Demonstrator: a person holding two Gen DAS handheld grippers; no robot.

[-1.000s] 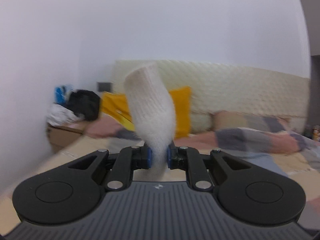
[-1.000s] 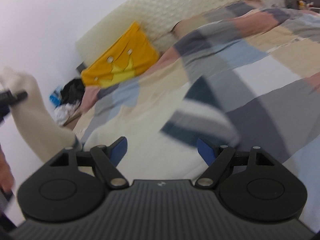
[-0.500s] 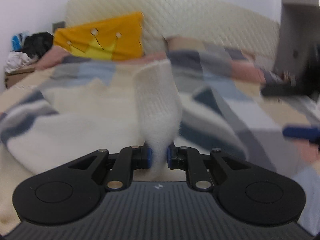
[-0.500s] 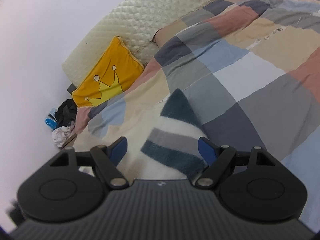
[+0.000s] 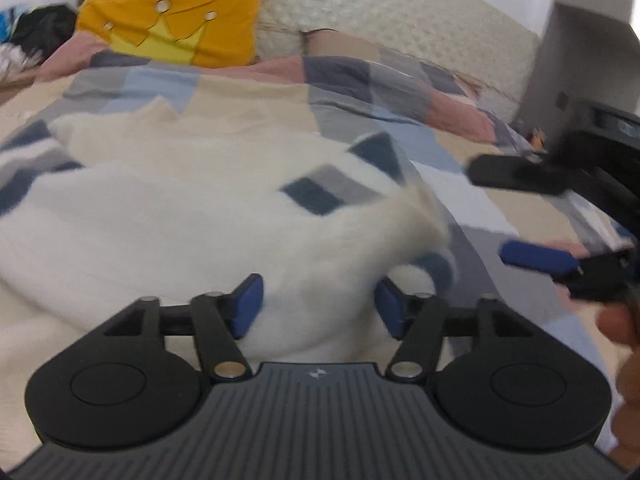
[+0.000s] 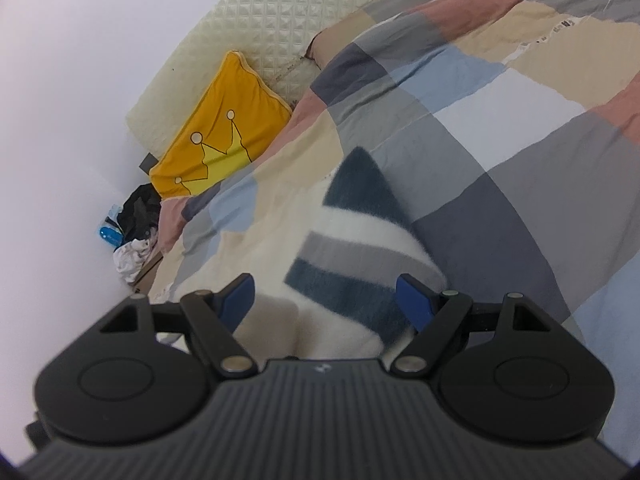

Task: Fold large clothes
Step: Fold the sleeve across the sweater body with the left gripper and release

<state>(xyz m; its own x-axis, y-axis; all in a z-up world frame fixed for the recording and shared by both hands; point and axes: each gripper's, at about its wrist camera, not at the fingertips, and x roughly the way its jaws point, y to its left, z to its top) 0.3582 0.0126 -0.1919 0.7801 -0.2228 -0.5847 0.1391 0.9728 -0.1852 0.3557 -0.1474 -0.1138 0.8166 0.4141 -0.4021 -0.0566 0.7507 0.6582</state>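
Note:
A cream knitted sweater (image 5: 192, 216) with navy and grey stripes lies spread on the checked bed cover (image 5: 360, 88). My left gripper (image 5: 318, 308) hovers low over its near part. Its jaws are opening, and the blue pads stand clear of the blurred cream sleeve that lies between them. My right gripper (image 6: 334, 302) is open over the striped sleeve (image 6: 360, 256), with nothing pinched. In the left wrist view the right gripper (image 5: 536, 216) shows at the right edge, with a hand (image 5: 624, 360) below it.
A yellow crown pillow (image 5: 176, 24) leans on the quilted cream headboard (image 5: 400, 20). Dark and white clothes (image 6: 136, 232) are piled at the bed's far left corner beside the wall. A grey pillar (image 5: 576, 52) rises at the far right.
My left gripper has come down from high up to the bed and let go of the cream sleeve, which now lies on the sweater. The right gripper has stayed open over the striped sleeve.

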